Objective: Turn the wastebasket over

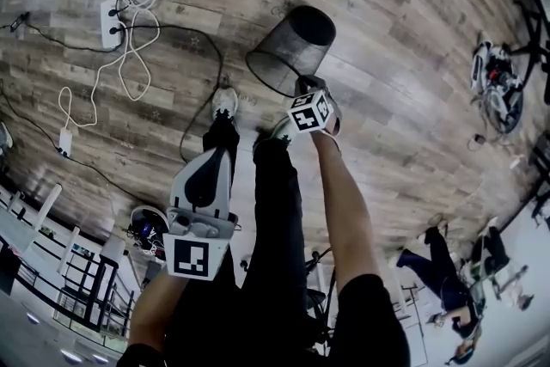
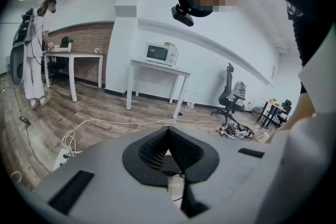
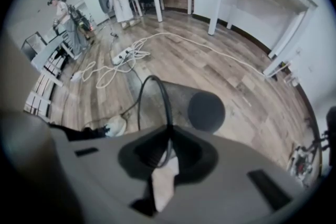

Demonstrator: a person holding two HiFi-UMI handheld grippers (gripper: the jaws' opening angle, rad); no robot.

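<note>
Beyond the right gripper (image 1: 306, 87), in the head view, a black wire-mesh wastebasket (image 1: 288, 47) is tipped on its side over the wood-plank floor (image 1: 404, 56). Its open rim faces the jaws and its closed base points away. Whether it touches the floor I cannot tell. The left gripper (image 1: 216, 153) hangs nearer the person, beside dark trouser legs, well apart from the basket.

Left gripper view: the left gripper (image 2: 168, 129) has its jaws pressed together with nothing between them. A white power strip with looped cable (image 2: 62, 157) lies ahead and to the left.

Right gripper view: the right gripper (image 3: 168, 131) stands narrow, clamped on the wastebasket's (image 3: 181, 97) thin rim wire. The round base shows just past the tips.
</note>
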